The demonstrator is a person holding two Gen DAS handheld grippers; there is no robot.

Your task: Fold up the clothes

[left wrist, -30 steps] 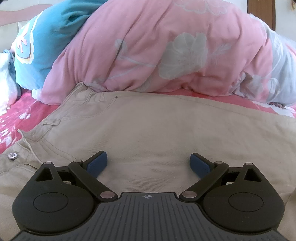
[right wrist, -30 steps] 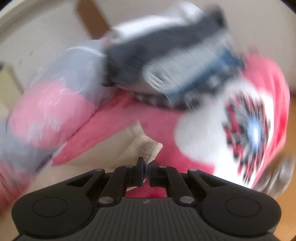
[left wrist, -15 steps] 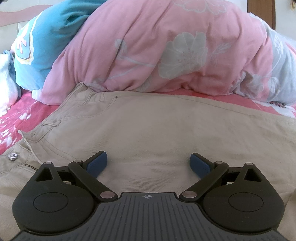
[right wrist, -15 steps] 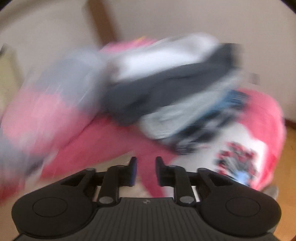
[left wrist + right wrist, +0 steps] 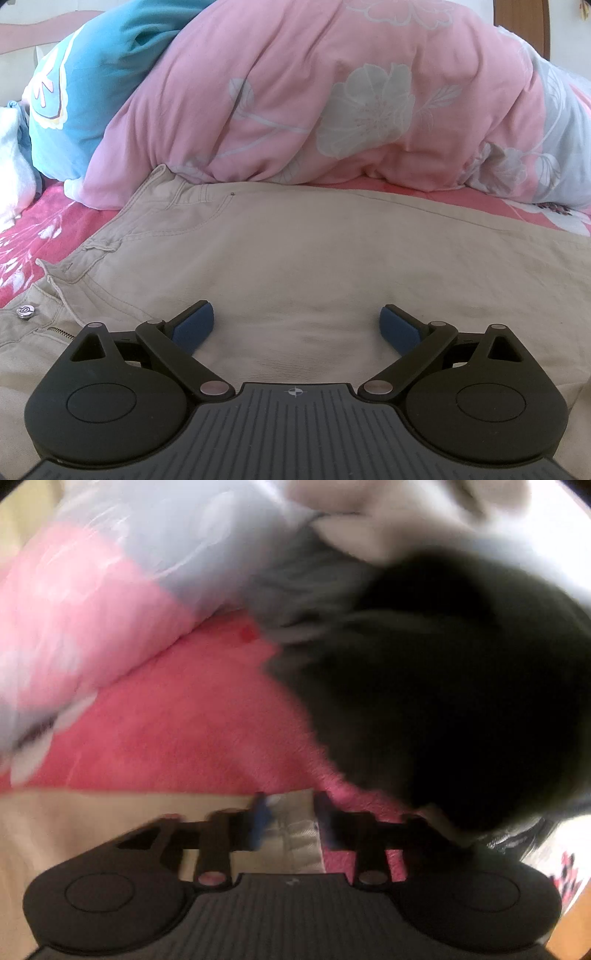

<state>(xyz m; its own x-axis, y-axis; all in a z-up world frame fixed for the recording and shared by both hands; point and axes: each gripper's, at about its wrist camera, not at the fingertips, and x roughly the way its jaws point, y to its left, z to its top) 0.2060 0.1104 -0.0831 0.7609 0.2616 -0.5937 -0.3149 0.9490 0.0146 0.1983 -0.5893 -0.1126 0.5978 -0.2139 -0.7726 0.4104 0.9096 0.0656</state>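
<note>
The right wrist view has swung off the pile of clothes it showed a second ago: a dark garment (image 5: 461, 701) now fills its blurred right side, and the right gripper (image 5: 291, 823), nearly together then, is closing with the beige trousers' hem (image 5: 295, 834) between its fingers. The left view is unchanged: only it shows the trousers (image 5: 295, 251) spread on the red sheet (image 5: 55, 225) against the pink floral duvet (image 5: 314, 92), left gripper (image 5: 297, 325) spread wide over them. Blur hides whether the right pads touch cloth.

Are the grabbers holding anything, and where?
Left hand-held gripper: nothing, open over the beige trousers. Right hand-held gripper is closing around their hem corner.
</note>
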